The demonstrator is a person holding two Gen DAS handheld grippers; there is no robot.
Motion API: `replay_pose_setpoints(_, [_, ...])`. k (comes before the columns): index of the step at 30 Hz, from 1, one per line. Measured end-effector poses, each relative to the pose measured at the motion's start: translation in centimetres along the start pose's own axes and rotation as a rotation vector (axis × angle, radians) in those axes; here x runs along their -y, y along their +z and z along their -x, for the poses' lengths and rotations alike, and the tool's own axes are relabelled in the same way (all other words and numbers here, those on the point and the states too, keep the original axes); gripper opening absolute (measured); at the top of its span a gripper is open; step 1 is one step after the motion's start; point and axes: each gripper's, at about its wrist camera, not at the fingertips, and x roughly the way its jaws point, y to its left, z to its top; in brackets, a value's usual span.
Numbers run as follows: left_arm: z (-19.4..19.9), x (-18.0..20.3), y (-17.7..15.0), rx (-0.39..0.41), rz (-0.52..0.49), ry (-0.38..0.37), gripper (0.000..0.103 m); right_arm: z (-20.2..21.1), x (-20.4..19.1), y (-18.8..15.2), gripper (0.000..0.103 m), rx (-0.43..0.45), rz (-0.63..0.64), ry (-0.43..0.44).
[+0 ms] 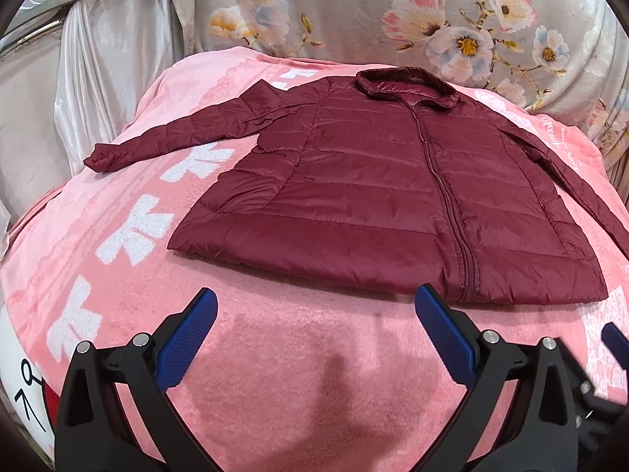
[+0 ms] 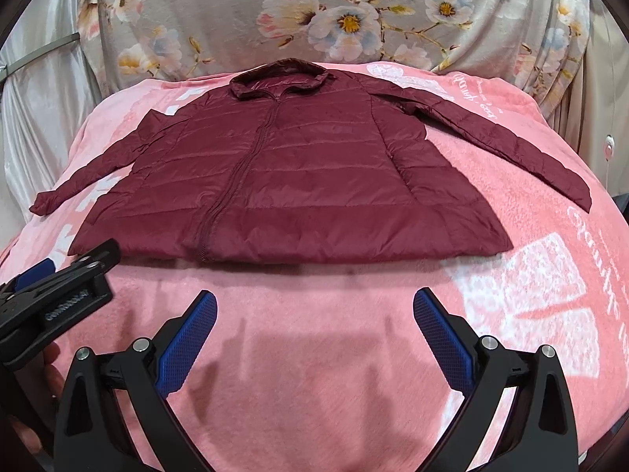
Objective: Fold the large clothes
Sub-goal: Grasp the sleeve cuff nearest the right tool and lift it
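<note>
A dark red quilted jacket (image 1: 373,181) lies flat and zipped on a pink blanket (image 1: 295,354), collar at the far side, both sleeves spread out. It also shows in the right wrist view (image 2: 298,181). My left gripper (image 1: 316,299) is open and empty, hovering just short of the jacket's near hem. My right gripper (image 2: 314,301) is open and empty, also just short of the hem. The left gripper's body (image 2: 59,287) shows at the left edge of the right wrist view, near the hem's left corner.
The pink blanket (image 2: 314,373) covers a raised surface. A floral cloth (image 1: 393,11) hangs behind it and a pale satin curtain (image 1: 98,59) hangs at the far left. The left sleeve cuff (image 1: 98,159) lies near the blanket's left edge.
</note>
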Motion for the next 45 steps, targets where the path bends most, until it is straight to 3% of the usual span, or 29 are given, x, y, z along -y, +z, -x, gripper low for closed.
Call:
replay_pose_setpoints(6, [-1.4, -1.8, 2.6, 0.013, 0.062, -0.011, 0.098, -1.2, 8.9, 3.9, 0.098, 0.056, -0.192, -0.078])
replay_pose_setpoints(12, [-3.6, -3.5, 5.4, 0.001, 0.099, 0.0, 0.098, -3.9, 24.1, 7.4, 0.098, 0.089, -0.536, -0.185])
replay_pose_setpoints(18, [-4.8, -4.4, 6.9, 0.032, 0.134, 0.011, 0.098, -8.3, 35.4, 7.6, 0.098, 0.06, -0.857, -0.19])
replay_pose_setpoints(22, [-5.5, -4.8, 7.2, 0.027, 0.142, 0.012, 0.098, -10.0, 39.0, 7.3, 0.094, 0.073, -0.961, -0.253])
replay_pose_setpoints(25, [-5.9, -5.1, 7.3, 0.014, 0.138, 0.026, 0.098, -10.7, 40.9, 8.0, 0.074, 0.103, -0.983, -0.324])
replay_pose_setpoints(26, [-6.1, -5.3, 7.4, 0.008, 0.136, 0.033, 0.098, -10.9, 41.4, 8.4, 0.058, 0.104, -0.997, -0.353])
replay_pose_setpoints(27, [-6.3, -5.5, 7.5, 0.005, 0.138, 0.039, 0.098, -11.0, 41.8, 8.5, 0.027, 0.107, -1.004, -0.361])
replay_pose_setpoints(29, [-6.8, -6.0, 7.9, -0.005, 0.143, 0.041, 0.098, -11.7, 43.2, 9.4, 0.008, 0.105, -1.046, -0.324])
replay_pose_setpoints(30, [-7.1, -6.2, 8.1, -0.009, 0.146, 0.041, 0.098, -11.8, 43.6, 9.9, 0.006, 0.113, -1.057, -0.311])
replay_pose_setpoints(34, [-7.6, -6.9, 8.7, -0.012, 0.158, 0.043, 0.098, -9.7, 40.9, 16.8, 0.004, 0.221, -0.893, -0.309])
replay_pose_setpoints(37, [-7.9, -7.2, 9.2, -0.003, 0.158, 0.057, 0.098, -7.2, 34.5, 23.9, 0.004, 0.328, -0.675, -0.213])
replay_pose_setpoints(40, [-8.3, -7.4, 9.5, -0.003, 0.17, 0.057, 0.098, -5.3, 24.2, 30.5, 0.004, 0.406, -0.386, -0.074])
replay_pose_setpoints(43, [-8.6, -7.7, 9.7, -0.006, 0.188, 0.053, 0.098, -5.5, 14.5, 33.0, 0.004, 0.411, -0.161, 0.049])
replay_pose_setpoints(45, [-8.8, -8.0, 9.7, -0.01, 0.196, 0.05, 0.098, -7.3, 7.6, 33.5, 0.004, 0.37, -0.039, 0.166])
